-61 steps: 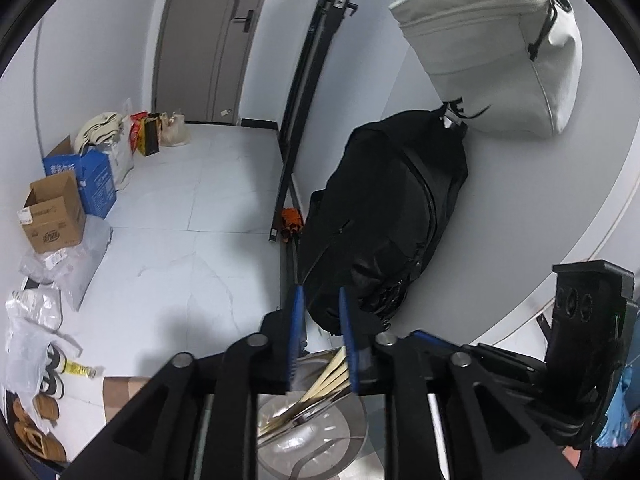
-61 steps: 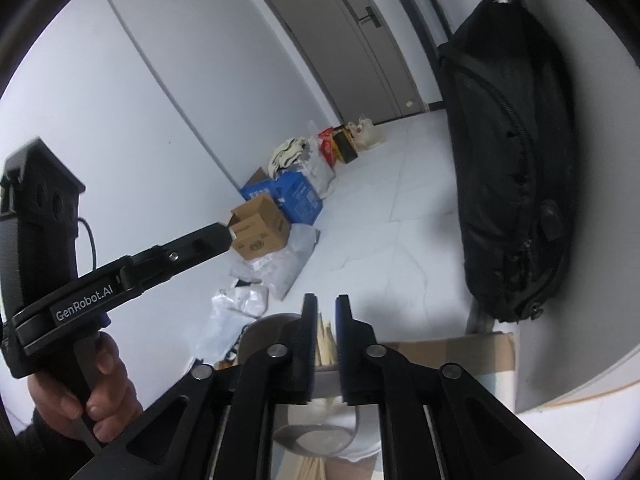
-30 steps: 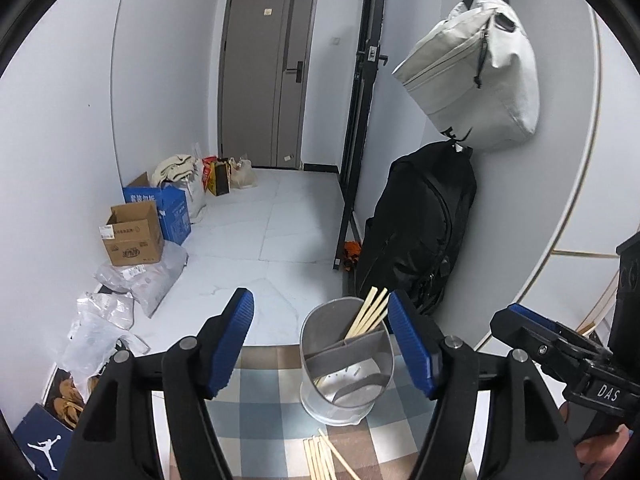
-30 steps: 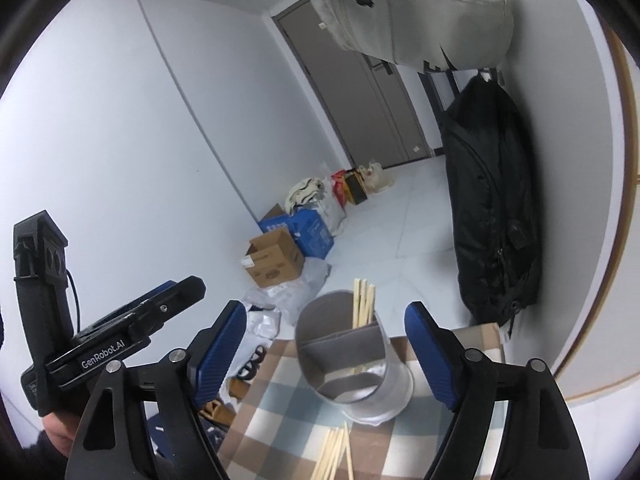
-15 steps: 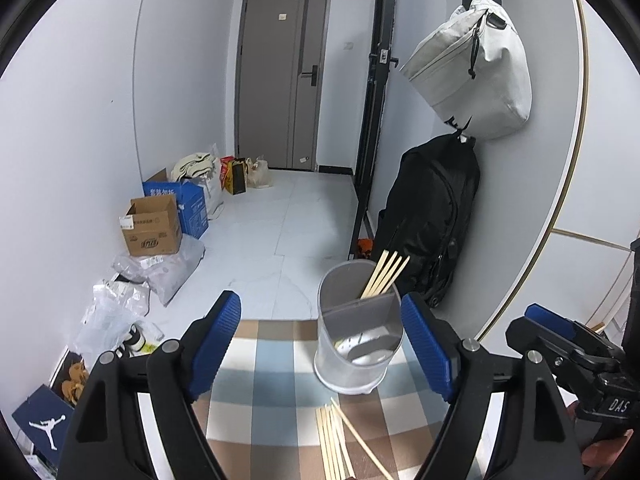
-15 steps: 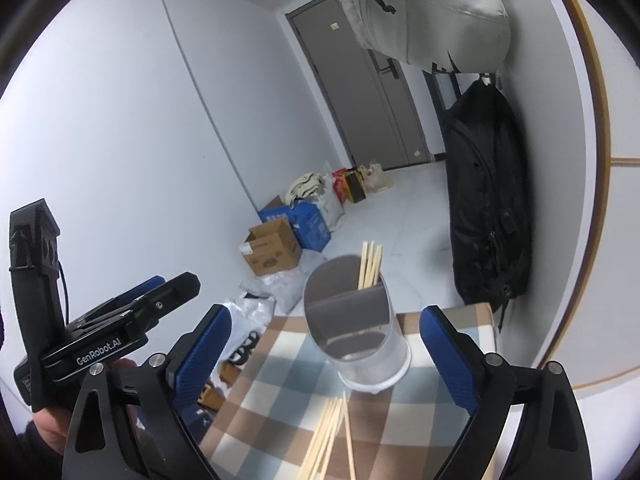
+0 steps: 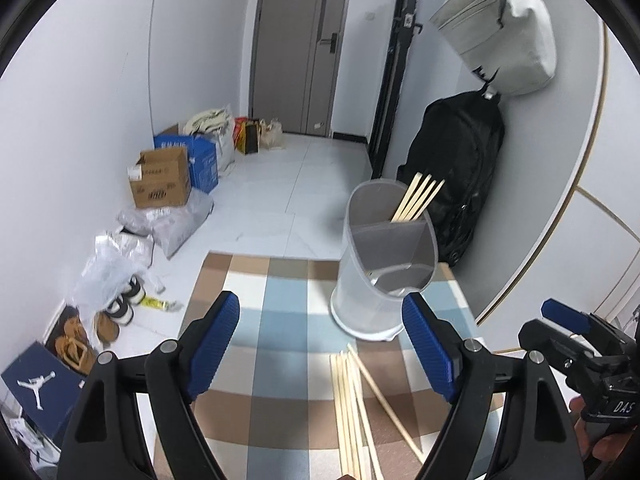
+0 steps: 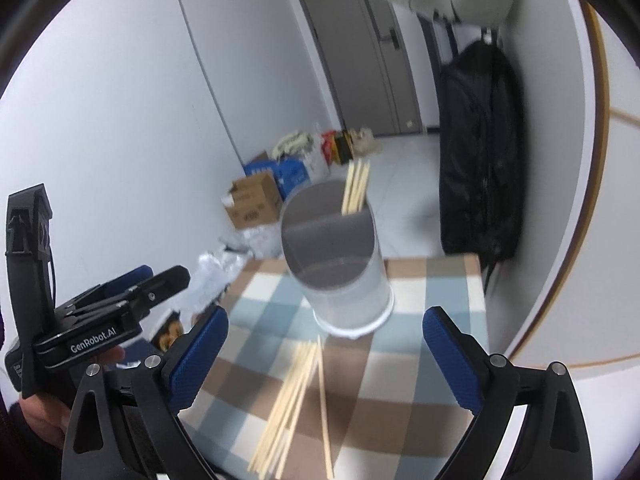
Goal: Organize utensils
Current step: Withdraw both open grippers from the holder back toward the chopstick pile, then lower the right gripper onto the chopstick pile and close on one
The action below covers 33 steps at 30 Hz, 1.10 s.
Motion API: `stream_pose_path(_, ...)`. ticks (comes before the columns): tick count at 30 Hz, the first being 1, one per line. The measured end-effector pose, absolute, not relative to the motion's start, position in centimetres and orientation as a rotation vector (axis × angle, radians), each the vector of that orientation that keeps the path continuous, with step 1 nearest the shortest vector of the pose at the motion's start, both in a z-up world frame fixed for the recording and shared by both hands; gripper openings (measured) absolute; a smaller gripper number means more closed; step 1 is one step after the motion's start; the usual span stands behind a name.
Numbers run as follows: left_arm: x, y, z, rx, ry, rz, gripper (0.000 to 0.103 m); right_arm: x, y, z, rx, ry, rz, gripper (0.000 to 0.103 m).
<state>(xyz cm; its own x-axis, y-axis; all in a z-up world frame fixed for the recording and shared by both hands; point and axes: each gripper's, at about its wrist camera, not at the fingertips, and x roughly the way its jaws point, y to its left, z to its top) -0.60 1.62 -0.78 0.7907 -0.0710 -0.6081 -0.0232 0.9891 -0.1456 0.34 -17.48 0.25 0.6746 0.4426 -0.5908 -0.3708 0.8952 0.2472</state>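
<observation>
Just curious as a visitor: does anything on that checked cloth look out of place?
Yes. A bunch of loose chopsticks lies scattered flat on the checked cloth, one splayed off at an angle, while only a few stand in the grey utensil holder.

The bench (image 7: 280,304) wears a checked cloth of blue, brown and white squares. Toward its far right corner stands a pale round utensil holder (image 7: 384,276) with a divider inside — a few chopsticks (image 7: 420,196) lean out of its back compartment. In front of the holder a loose bundle of wooden chopsticks (image 7: 352,408) lies flat on the cloth, one stick (image 7: 384,396) angled away from the rest.
</observation>
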Motion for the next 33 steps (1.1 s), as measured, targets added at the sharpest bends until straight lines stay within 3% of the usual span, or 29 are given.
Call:
stream_pose_path(8, 0.0, 3.5, -3.9, -0.176, 0.724, 0.001, 0.080, 2.2, -15.6, -4.9, 0.030, 0.878, 0.463, 0.094)
stream_pose_path(18, 0.7, 5.8, -5.4, -0.224, 0.782, 0.049, 0.080, 5.0, -11.5, -10.4, -0.073, 1.045, 0.484, 0.059)
stream_pose_path(21, 1.1, 6.6, -5.8, -0.247, 0.805, 0.061, 0.080, 5.9, -10.2, -11.8, -0.110, 1.074, 0.481, 0.054)
stream_pose_path(26, 1.5, 7.7, -6.0, -0.271, 0.820, 0.075, 0.080, 7.2, -8.1, -13.4, -0.194, 1.105, 0.465, 0.036)
stream_pose_path(28, 1.5, 8.2, -5.9, -0.289, 0.822, 0.077, 0.080, 7.5, -7.4, -14.1, -0.243, 1.116, 0.447, 0.024)
stream_pose_path(33, 1.4, 8.7, -5.9, -0.297, 0.821, 0.070, 0.080, 8.0, -6.4, -14.9, -0.288, 1.133, 0.439, 0.023)
